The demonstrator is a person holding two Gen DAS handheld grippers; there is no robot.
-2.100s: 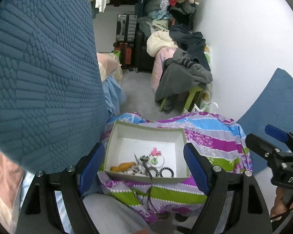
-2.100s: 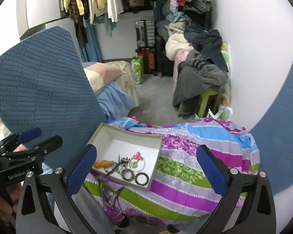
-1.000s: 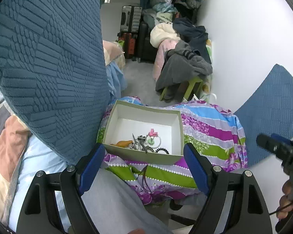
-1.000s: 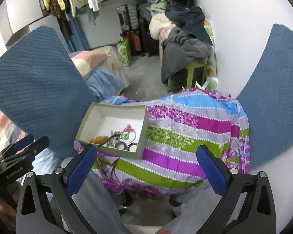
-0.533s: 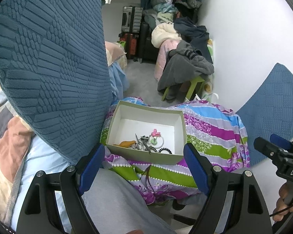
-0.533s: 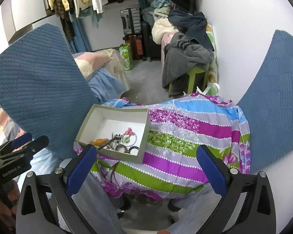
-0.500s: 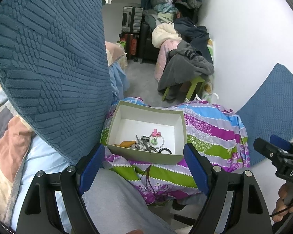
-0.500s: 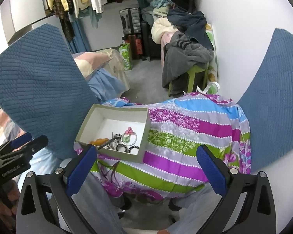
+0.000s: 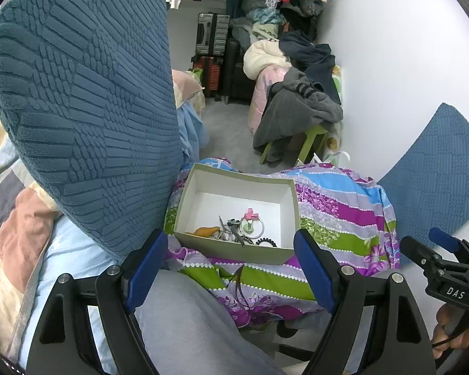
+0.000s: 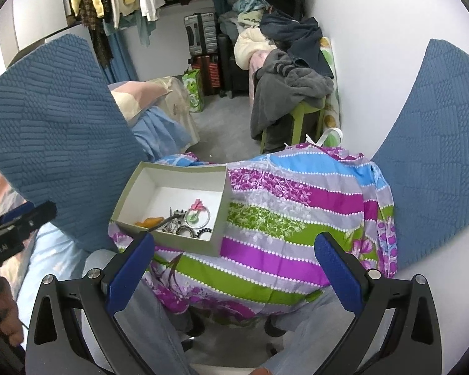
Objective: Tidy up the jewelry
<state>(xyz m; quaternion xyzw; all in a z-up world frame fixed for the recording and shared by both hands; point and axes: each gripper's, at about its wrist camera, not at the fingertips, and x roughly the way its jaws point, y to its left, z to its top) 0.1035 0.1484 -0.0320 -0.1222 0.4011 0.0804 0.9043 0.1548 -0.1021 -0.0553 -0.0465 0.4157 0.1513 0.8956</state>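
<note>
A shallow box, grey-green outside and white inside, rests on a striped floral cloth. Inside lies a jumble of jewelry: a ring-shaped piece with a pink bow, an orange piece, black hair ties and metal clips. My left gripper is open and empty, held back from the box's near side. My right gripper is open and empty above the cloth, right of the box. Each gripper shows at the edge of the other's view.
Blue quilted cushions stand at the left and at the right. My grey-trousered legs are below. A green stool piled with clothes, suitcases and hanging garments fill the back of the room.
Both grippers pulled back and rose away from the box, then eased slightly closer again. Both stayed open. The jewelry in the box has not moved.
</note>
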